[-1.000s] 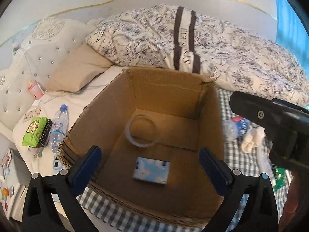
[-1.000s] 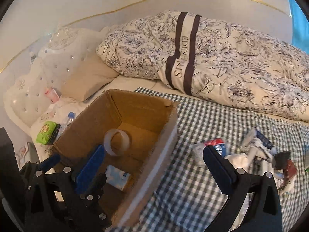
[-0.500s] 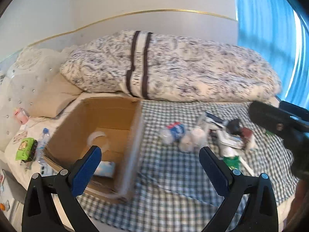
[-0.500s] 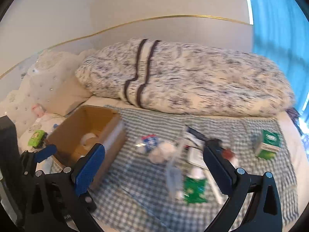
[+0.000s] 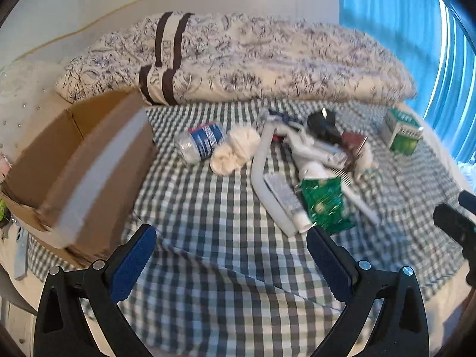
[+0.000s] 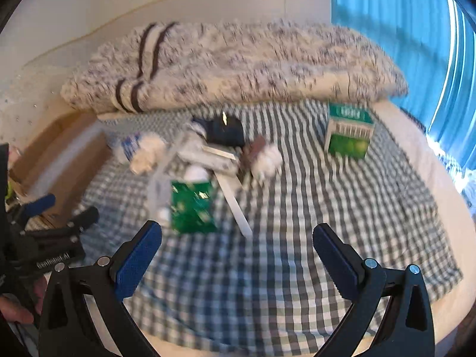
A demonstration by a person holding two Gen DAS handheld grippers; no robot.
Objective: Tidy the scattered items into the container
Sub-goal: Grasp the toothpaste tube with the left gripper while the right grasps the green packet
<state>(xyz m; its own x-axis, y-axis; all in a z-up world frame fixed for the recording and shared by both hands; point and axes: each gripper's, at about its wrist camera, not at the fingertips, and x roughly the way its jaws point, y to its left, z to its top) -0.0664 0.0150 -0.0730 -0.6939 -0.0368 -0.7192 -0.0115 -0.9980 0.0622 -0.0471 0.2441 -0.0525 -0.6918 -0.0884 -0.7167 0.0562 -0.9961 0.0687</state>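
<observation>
Left gripper (image 5: 229, 253) jaws spread wide, right gripper (image 6: 236, 251) seemingly likewise, both empty

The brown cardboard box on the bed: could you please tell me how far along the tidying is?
Done: cannot tell, since the brown cardboard box shows only its outside. In hand: nothing; the left gripper and right gripper are both open, empty. Left on the checked cloth: blue-labelled plastic bottle, cream sock bundle, green foil packet, green-white carton.
</observation>
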